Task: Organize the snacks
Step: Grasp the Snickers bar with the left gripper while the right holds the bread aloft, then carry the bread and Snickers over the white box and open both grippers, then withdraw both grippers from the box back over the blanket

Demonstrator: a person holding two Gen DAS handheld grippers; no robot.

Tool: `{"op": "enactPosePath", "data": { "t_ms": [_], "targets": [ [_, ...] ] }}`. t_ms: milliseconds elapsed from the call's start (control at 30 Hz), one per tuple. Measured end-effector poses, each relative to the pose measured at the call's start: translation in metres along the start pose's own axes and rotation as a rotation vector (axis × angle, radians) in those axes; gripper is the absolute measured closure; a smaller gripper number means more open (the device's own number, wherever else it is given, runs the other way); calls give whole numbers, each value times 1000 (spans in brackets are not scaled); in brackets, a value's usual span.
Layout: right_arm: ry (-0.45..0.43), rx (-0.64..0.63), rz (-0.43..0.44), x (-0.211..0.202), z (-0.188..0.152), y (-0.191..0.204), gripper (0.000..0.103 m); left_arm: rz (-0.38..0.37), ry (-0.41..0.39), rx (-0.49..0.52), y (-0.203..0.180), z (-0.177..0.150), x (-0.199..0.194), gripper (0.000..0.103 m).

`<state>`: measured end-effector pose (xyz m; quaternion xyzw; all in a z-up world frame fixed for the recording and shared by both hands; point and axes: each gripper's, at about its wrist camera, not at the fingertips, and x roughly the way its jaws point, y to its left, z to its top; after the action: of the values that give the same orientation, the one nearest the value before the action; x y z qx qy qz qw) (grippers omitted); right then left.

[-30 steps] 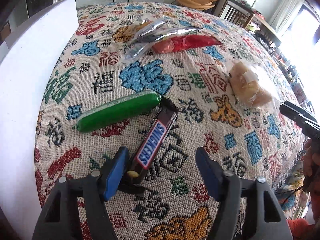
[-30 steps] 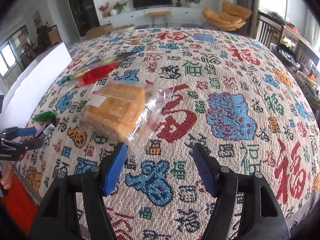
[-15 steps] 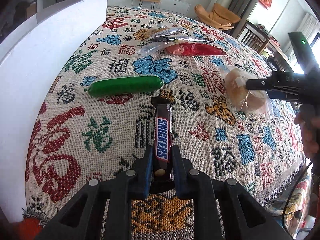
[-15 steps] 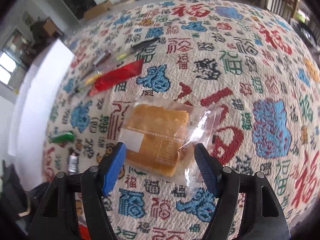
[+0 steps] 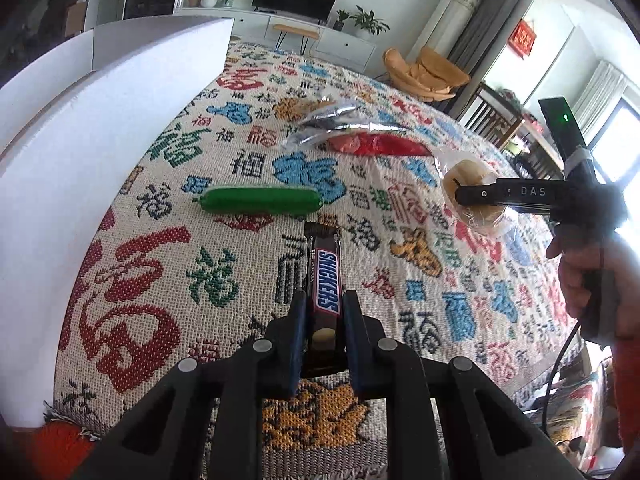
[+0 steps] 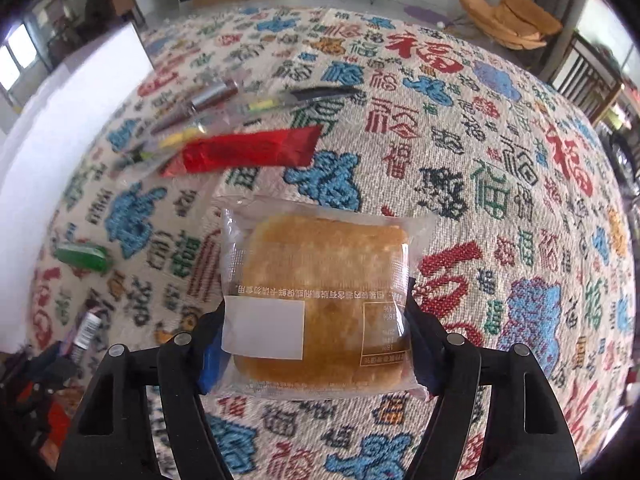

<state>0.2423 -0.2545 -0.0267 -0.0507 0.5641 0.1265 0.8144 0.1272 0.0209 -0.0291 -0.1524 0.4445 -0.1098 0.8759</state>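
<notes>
My left gripper (image 5: 323, 312) is shut on the near end of a brown Snickers bar (image 5: 326, 276), which points away from me over the patterned tablecloth (image 5: 132, 320). A clear-wrapped square bread pack (image 6: 324, 276) lies on the cloth between the fingers of my right gripper (image 6: 314, 344). Its jaws are closing, and the blue pads (image 6: 208, 360) sit against the wrapper's two sides. In the left wrist view the right gripper (image 5: 460, 196) reaches down over the bread pack (image 5: 472, 172), with a person's hand (image 5: 580, 280) holding it.
A green sausage (image 5: 260, 200) lies across the cloth beyond the Snickers. Farther back are a red packet (image 5: 380, 145) and several silver and clear packets (image 5: 328, 114). A tall white box wall (image 5: 80, 140) borders the table's left side. The table's edge runs near the grippers.
My left gripper closed on the Snickers bar and turned it to point away. My right gripper moved over the bread pack and came down around it, so the pack now fills the gap.
</notes>
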Motion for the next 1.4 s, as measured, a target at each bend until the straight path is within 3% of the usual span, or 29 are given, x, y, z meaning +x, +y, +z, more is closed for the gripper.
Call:
{"op": "enactPosePath", "data": {
  "t_ms": [133, 233, 333, 400, 533, 633, 733, 867, 900, 933, 1000, 1100, 1167, 1300, 1400],
  "targets": [
    [-86, -2, 116, -46, 5, 13, 28, -97, -63, -90, 9, 15, -34, 85],
    [-137, -70, 216, -74, 24, 56, 28, -141, -145, -164, 29, 35, -72, 85],
    [-208, -171, 323, -103, 47, 120, 28, -132, -230, -213, 55, 56, -116, 85],
    [-247, -250, 388, -117, 63, 170, 28, -65, -279, -226, 78, 68, -144, 85],
    [-278, -367, 534, -127, 83, 270, 25, 149, -323, -269, 131, 80, -180, 85],
    [-149, -411, 625, -104, 92, 336, 21, 301, -270, -320, 175, 80, -183, 83],
    [-67, -445, 573, -77, 90, 373, 21, 318, -219, -395, 208, 68, -182, 83],
    [-97, -435, 637, -81, 81, 369, 21, 319, -214, -433, 223, 49, -175, 79],
    [-111, -440, 645, -85, 78, 364, 21, 314, -211, -440, 223, 45, -172, 64],
    [-124, -446, 641, -87, 77, 360, 21, 311, -215, -448, 223, 43, -169, 39],
    [-148, -442, 635, -95, 77, 350, 21, 319, -272, -448, 213, 38, -171, 14],
    [-197, -418, 643, -105, 74, 322, 21, 303, -298, -375, 186, 36, -173, 12],
    [-224, -401, 599, -104, 71, 297, 21, 271, -289, -316, 161, 37, -168, 12],
    [-247, -313, 446, -81, 56, 218, 21, 140, -240, -195, 107, 40, -149, 3],
    [-218, -239, 287, -49, 30, 151, 21, 44, -163, -121, 64, 34, -114, 1]
  ]
}}
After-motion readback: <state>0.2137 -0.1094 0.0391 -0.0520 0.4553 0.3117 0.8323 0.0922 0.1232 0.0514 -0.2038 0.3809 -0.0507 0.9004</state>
